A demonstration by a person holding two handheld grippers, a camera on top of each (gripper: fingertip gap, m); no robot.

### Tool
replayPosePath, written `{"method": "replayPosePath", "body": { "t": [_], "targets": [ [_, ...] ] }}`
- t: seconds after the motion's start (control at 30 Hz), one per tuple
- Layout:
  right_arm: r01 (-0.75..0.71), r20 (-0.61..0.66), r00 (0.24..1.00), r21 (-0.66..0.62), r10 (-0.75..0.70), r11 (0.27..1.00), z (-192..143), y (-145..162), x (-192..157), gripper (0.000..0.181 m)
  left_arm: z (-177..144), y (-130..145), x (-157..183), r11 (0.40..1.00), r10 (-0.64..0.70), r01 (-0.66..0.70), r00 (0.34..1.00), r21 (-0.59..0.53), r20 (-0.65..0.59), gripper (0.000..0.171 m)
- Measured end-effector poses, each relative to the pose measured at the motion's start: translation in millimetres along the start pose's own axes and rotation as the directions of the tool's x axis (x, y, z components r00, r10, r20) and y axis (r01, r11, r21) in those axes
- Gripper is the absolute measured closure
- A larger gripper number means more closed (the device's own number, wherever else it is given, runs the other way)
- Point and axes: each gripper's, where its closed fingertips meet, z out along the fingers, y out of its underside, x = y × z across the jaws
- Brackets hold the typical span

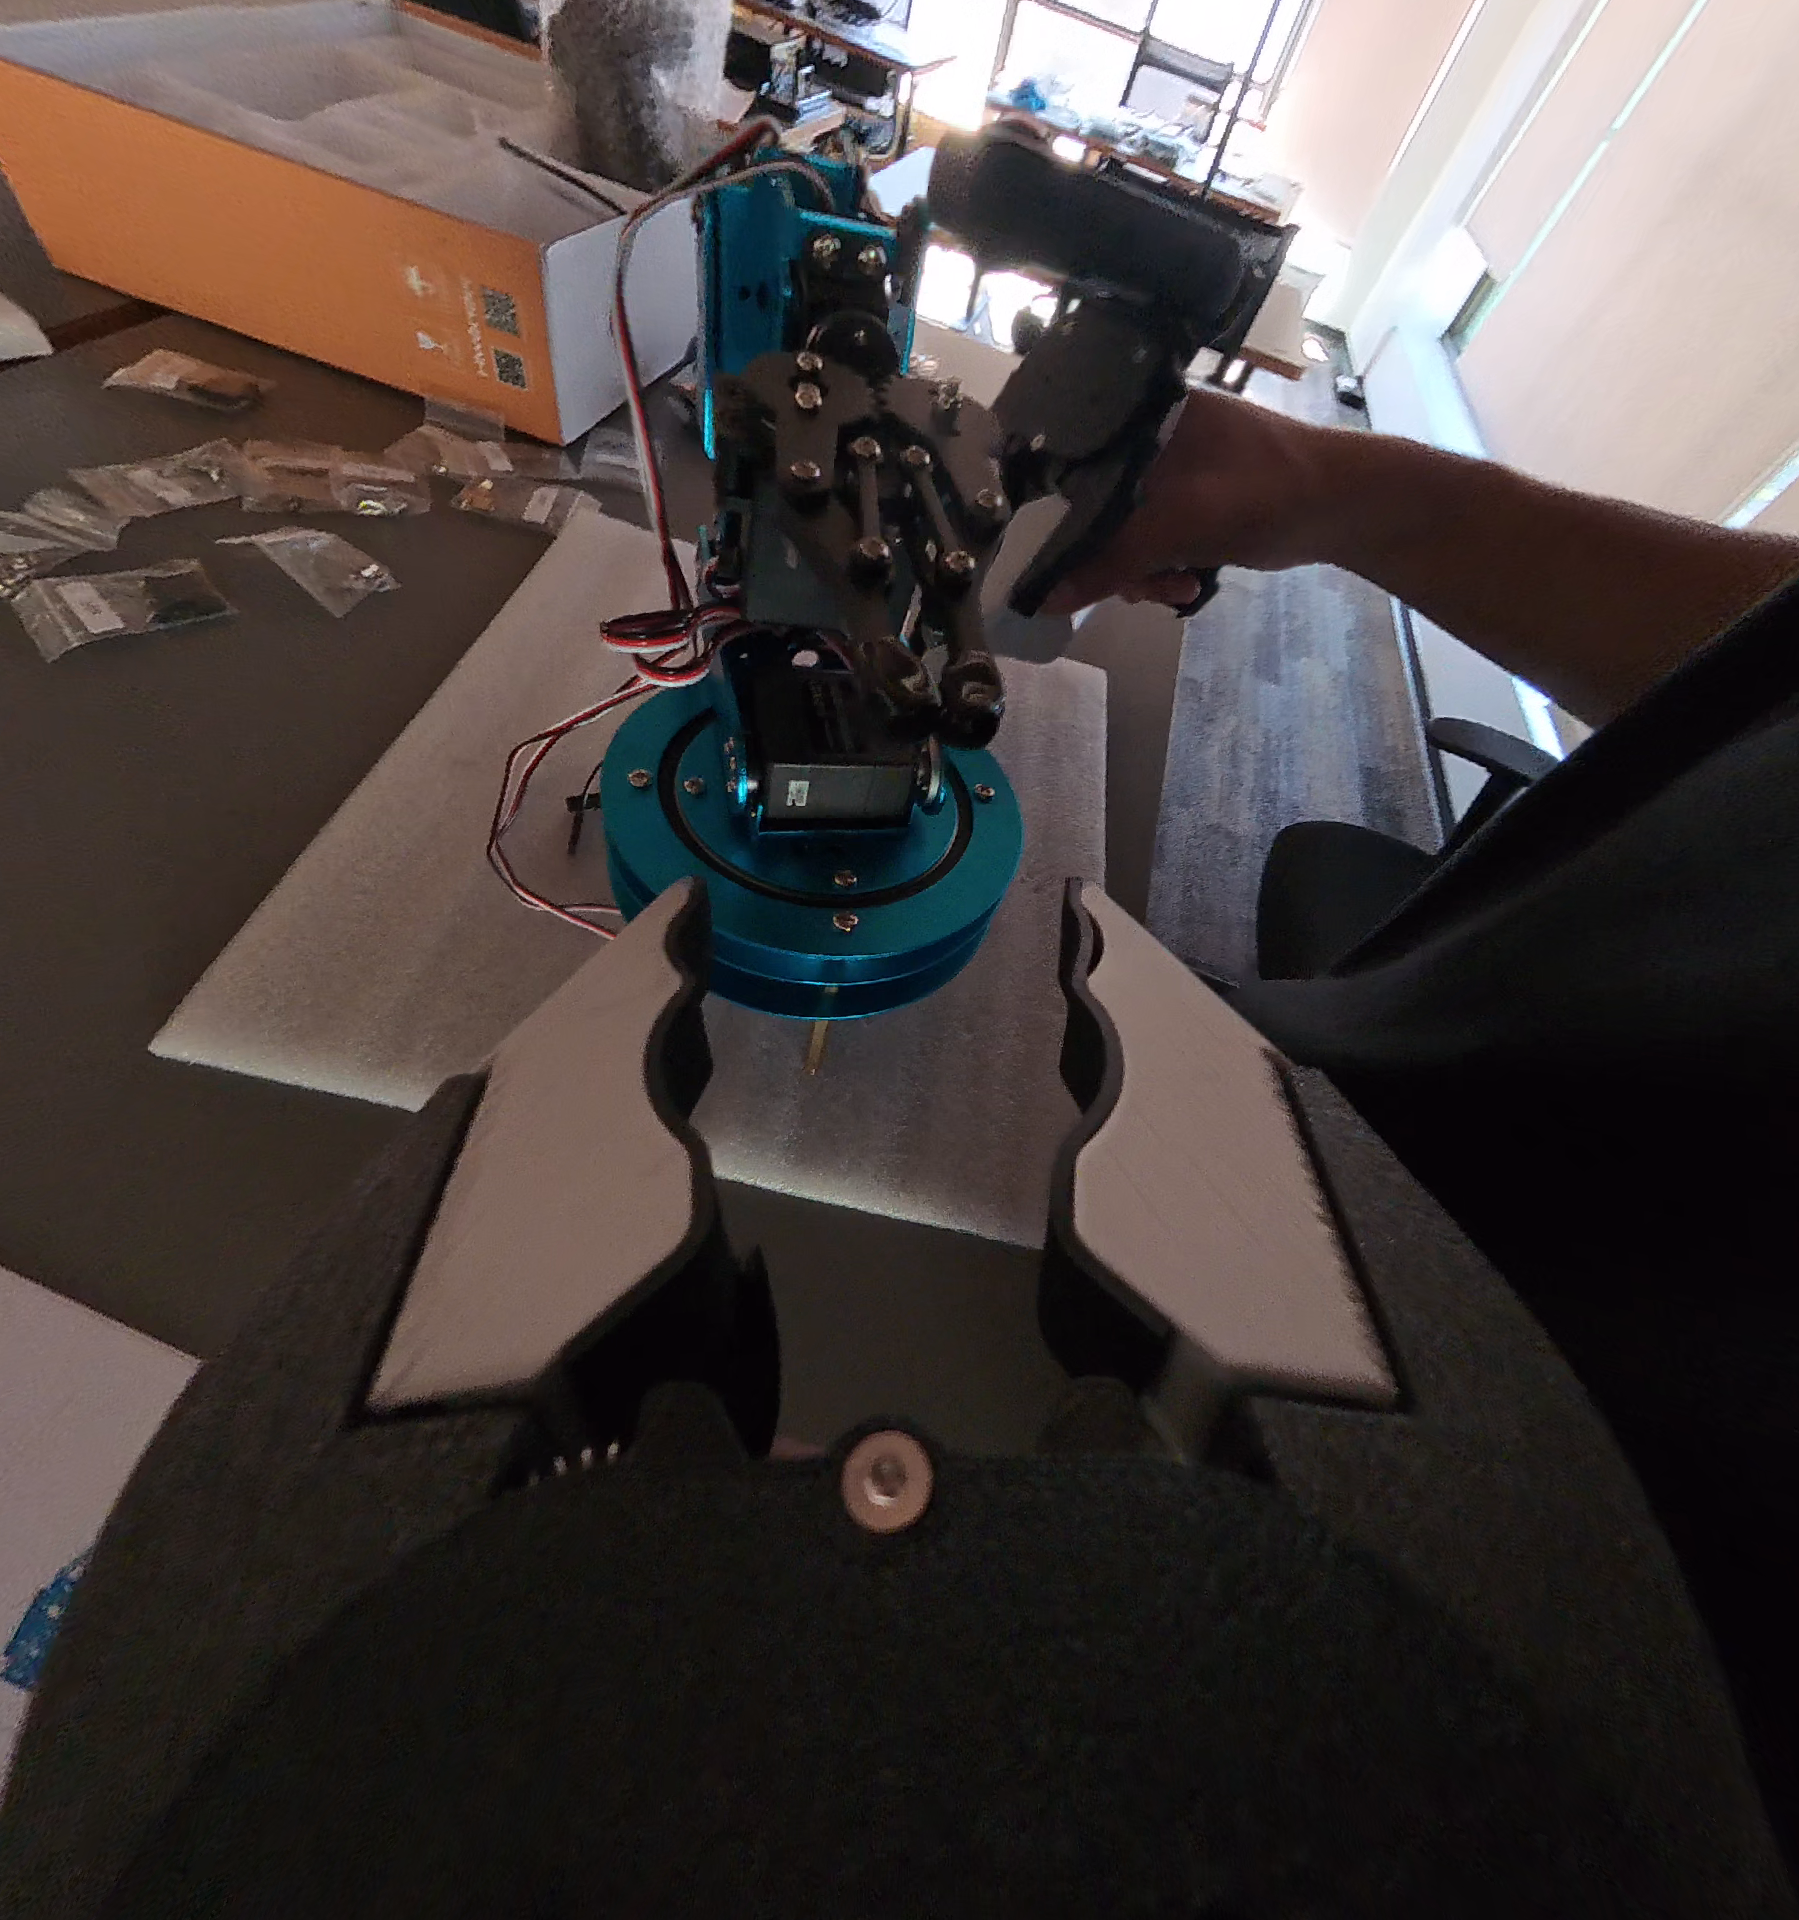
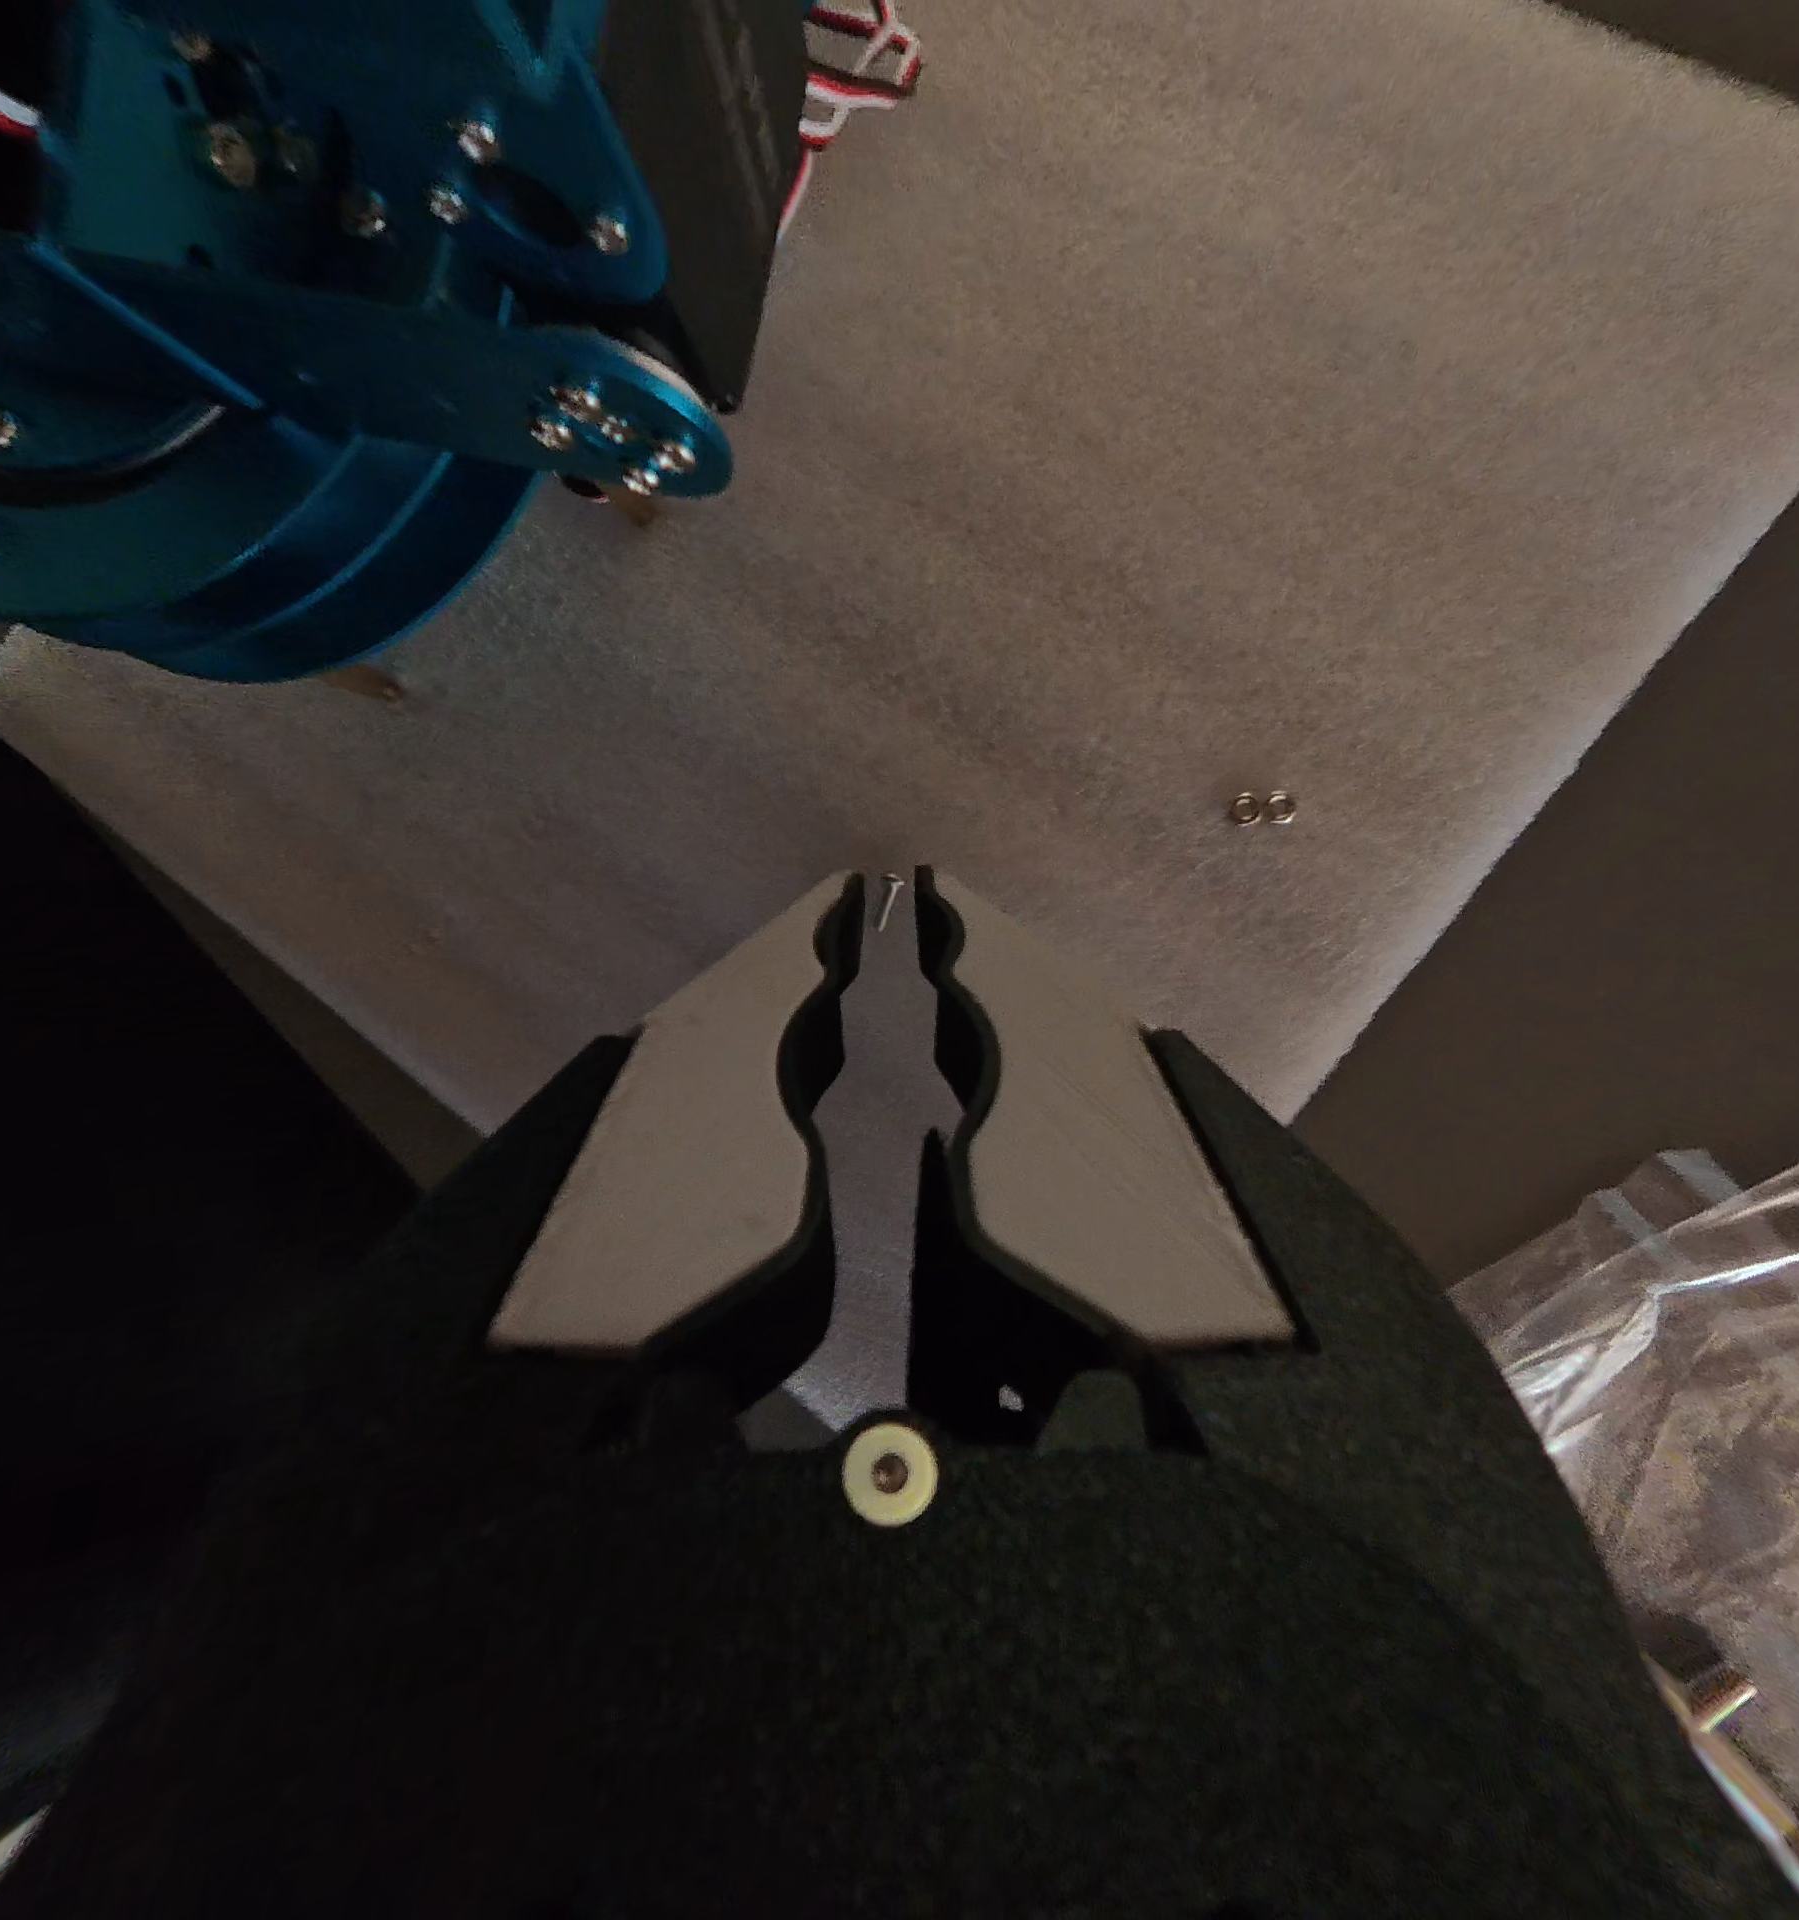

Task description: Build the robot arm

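Grainy foam sheet (image 2: 1238, 468): right gripper (image 2: 887, 878) nearly clenched around tiny screw (image 2: 887, 899), left gripper (image 1: 879, 914) released

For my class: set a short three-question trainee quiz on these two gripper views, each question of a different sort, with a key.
1. True or false: the left gripper has its jaws spread wide before the round blue metal base of the small blue robot arm.
2. What lies between the right gripper fingertips? A) tiny silver screw B) coin C) battery
3. Fill in: the pair of small metal ring washers lies on the white ____ sheet.

Key: 1 true; 2 A; 3 foam.
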Motion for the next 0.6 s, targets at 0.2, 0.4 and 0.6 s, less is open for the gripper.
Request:
{"method": "replayPosePath", "body": {
  "t": [0.2,0.4,0.6],
  "targets": [
    [-0.052,-0.097,0.994,-0.027,0.049,0.998,4.1,2.1,2.8,0.178,-5.8,1.8,-4.2,0.999,0.042,-0.043,0.998,-0.007,-0.056,0.105],
    [-0.188,0.090,0.982,0.425,0.166,0.886,-50.6,-60.1,-36.3,0.178,-13.6,-27.4,-2.9,0.993,0.115,-0.114,0.993,0.042,-0.031,0.109],
    [-0.389,0.383,0.919,0.846,0.090,0.365,-177.2,-167.0,-121.4,0.178,-15.7,-122.9,18.1,0.942,0.236,-0.258,0.964,0.217,0.119,0.128]
  ]
}}
